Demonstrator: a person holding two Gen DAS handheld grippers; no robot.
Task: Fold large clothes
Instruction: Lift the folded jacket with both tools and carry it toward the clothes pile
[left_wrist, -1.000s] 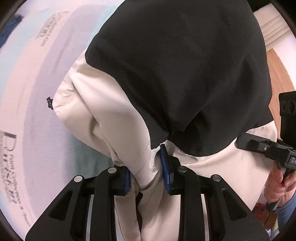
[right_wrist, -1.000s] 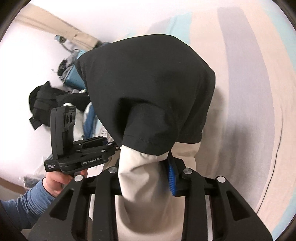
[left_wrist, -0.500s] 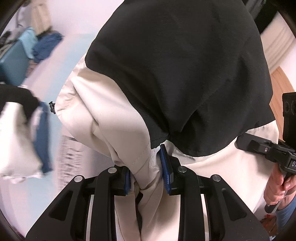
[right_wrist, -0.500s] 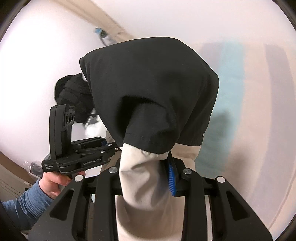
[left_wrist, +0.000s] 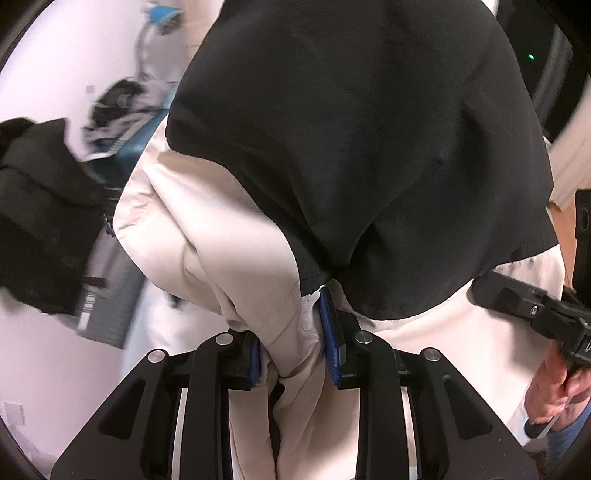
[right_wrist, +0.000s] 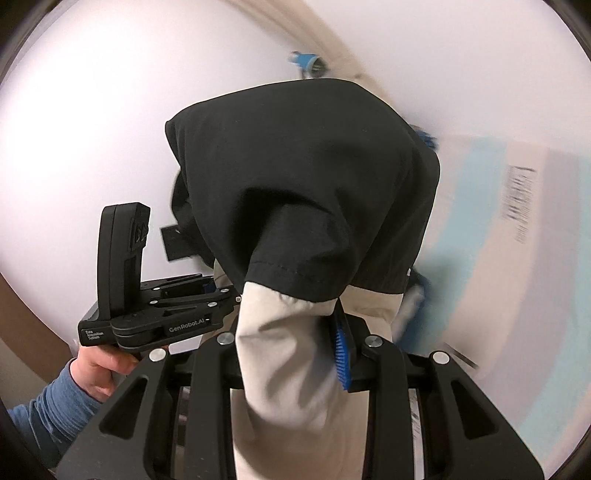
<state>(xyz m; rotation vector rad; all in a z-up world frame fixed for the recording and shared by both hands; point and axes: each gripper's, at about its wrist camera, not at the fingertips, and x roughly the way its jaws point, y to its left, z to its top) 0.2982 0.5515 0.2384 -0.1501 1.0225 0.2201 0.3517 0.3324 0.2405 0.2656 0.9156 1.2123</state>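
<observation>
A large black-and-cream garment (left_wrist: 351, 155) hangs folded over in front of both cameras, held up in the air. My left gripper (left_wrist: 293, 341) is shut on a bunch of its cream cloth. My right gripper (right_wrist: 291, 339) is shut on another cream part (right_wrist: 280, 362) below the black hem. The left gripper's body also shows at the left of the right wrist view (right_wrist: 147, 317), close beside the right one. The right gripper's body shows at the right edge of the left wrist view (left_wrist: 535, 314).
A blurred pile of dark clothes (left_wrist: 40, 221) and a teal object (left_wrist: 125, 147) lie at the left of the left wrist view. A pale striped sheet with printed text (right_wrist: 517, 236) lies to the right in the right wrist view. White wall is behind.
Both grippers have swung with the garment held: the striped sheet has slid out of the left view, and a clothes pile and wall have come in. The grips have not changed.
</observation>
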